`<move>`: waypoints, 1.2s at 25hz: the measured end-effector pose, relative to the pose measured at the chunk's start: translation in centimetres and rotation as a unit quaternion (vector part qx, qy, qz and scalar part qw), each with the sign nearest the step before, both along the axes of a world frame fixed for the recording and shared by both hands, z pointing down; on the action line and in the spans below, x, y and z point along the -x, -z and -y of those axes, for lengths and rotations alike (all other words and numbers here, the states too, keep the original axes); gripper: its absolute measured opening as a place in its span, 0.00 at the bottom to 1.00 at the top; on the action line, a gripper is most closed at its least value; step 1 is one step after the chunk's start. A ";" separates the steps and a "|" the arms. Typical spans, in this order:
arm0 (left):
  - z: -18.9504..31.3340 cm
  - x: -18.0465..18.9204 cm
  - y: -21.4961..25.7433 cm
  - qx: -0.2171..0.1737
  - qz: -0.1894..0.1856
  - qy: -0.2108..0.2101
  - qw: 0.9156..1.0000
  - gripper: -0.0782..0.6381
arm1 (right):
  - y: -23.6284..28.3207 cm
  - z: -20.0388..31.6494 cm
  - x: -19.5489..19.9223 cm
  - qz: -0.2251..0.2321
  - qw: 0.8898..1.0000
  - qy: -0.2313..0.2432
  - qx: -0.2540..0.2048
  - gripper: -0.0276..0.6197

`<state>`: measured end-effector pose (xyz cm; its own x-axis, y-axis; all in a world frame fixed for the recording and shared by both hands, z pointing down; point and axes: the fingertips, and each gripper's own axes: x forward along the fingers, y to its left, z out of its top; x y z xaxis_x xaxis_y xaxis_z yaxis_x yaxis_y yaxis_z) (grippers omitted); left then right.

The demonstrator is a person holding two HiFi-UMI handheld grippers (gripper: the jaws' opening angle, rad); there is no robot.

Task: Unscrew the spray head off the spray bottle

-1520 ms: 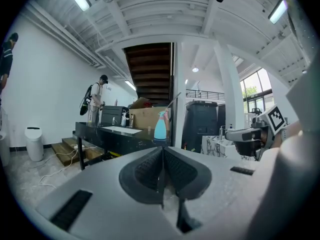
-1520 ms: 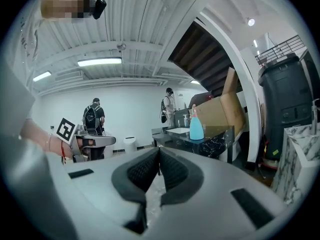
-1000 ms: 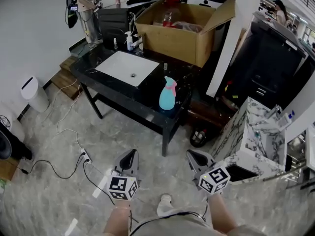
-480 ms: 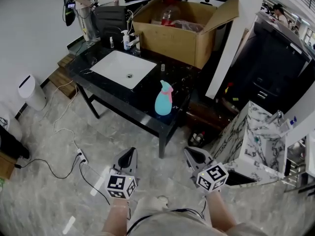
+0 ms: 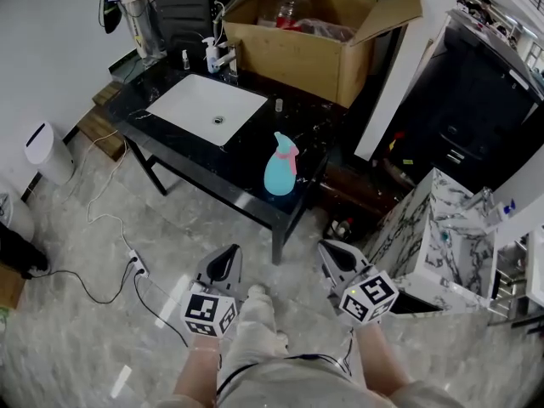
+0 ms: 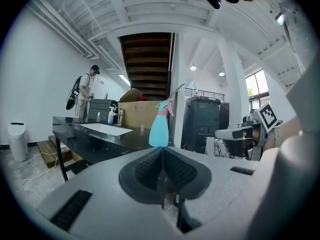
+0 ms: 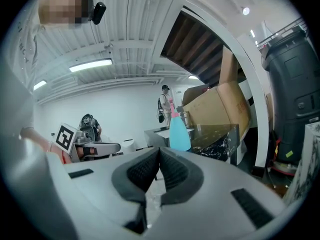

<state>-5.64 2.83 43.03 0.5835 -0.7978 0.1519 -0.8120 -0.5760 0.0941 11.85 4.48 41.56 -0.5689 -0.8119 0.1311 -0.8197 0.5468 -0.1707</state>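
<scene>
A light blue spray bottle [image 5: 280, 170] with a pink spray head [image 5: 286, 145] stands upright near the front right corner of the black table [image 5: 208, 164]. It also shows ahead in the left gripper view, the spray bottle [image 6: 160, 129], and in the right gripper view, the spray bottle [image 7: 179, 131]. My left gripper [image 5: 224, 258] and right gripper [image 5: 331, 252] hang side by side over the floor, well short of the table. Both are shut with nothing between their jaws [image 6: 163, 150] [image 7: 159, 152].
A white sink [image 5: 207, 108] is set into the table, with a pump bottle [image 5: 211, 57] and faucet behind it. A large open cardboard box [image 5: 307, 34] sits at the table's back. A marble-patterned cabinet [image 5: 433, 228] stands right; cables [image 5: 109, 228] and a white bin [image 5: 41, 151] lie left.
Both grippers and the head camera have advanced toward the table, so the bottle and table sit closer and lower in the head view. Both stay shut.
</scene>
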 end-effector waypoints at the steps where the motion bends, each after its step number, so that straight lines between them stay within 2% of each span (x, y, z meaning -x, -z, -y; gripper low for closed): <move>1: 0.6 -0.3 0.1 -0.002 -0.002 -0.008 1.000 0.13 | 0.4 0.5 0.0 0.003 1.000 0.000 -0.005 0.05; 8: 5.6 -2.3 0.6 0.000 -0.017 -0.051 0.999 0.13 | 2.5 4.7 0.6 -0.001 1.000 0.006 -0.018 0.05; 13: 8.8 -3.6 1.2 -0.009 -0.013 -0.068 0.998 0.14 | 3.7 8.0 1.1 0.003 1.000 0.005 -0.025 0.18; 15: 9.8 -4.2 1.5 -0.012 -0.012 -0.084 0.996 0.25 | 4.3 9.1 1.5 0.007 0.999 0.007 -0.030 0.24; 20: 12.2 -6.0 1.9 -0.023 0.006 -0.123 0.992 0.44 | 5.7 11.8 2.3 0.015 0.999 0.012 -0.039 0.32; 26: 14.7 -9.0 2.0 -0.037 0.042 -0.173 0.983 0.59 | 7.0 14.9 3.3 0.014 0.999 0.022 -0.042 0.36; 30: 16.2 -10.4 2.6 -0.047 0.044 -0.190 0.980 0.61 | 7.5 16.4 4.1 0.007 0.999 0.027 -0.043 0.37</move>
<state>4.72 -13.35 40.47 0.8292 -0.5379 0.1519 -0.5395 -0.8413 -0.0341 7.77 -11.96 34.01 -0.6137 -0.7877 0.0542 -0.7863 0.6036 -0.1318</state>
